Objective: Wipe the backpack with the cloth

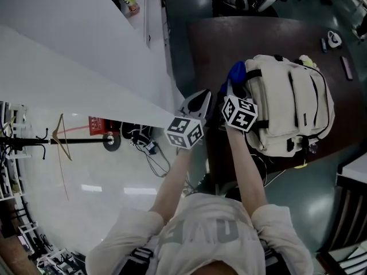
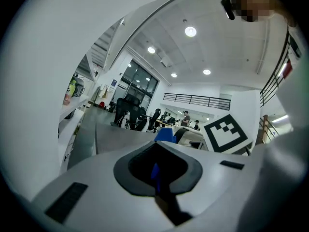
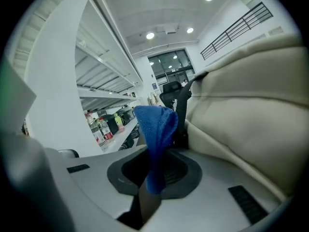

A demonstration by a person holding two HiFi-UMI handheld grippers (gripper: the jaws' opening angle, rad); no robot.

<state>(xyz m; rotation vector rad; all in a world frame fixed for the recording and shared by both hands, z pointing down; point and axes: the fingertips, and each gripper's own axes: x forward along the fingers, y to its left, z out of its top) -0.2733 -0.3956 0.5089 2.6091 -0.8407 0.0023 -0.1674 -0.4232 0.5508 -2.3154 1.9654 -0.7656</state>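
Observation:
A beige backpack (image 1: 292,105) lies on the dark brown table (image 1: 218,44). My right gripper (image 1: 232,89) is shut on a blue cloth (image 1: 236,71) at the backpack's left end. In the right gripper view the cloth (image 3: 155,127) stands up from the closed right gripper (image 3: 152,185), right beside the backpack's side (image 3: 241,95). My left gripper (image 1: 200,99) hovers just left of the right one, off the table's edge and apart from the backpack. Its jaws are closed (image 2: 157,178), with only a thin blue sliver at the seam. Beyond them the cloth (image 2: 165,135) shows.
A white shelf wall with a bottle (image 1: 129,2) runs along the table's left. Small items (image 1: 334,39) lie at the table's far right. A coat stand (image 1: 57,139) and cables (image 1: 146,146) are on the floor at left. Office chairs stand beyond the table.

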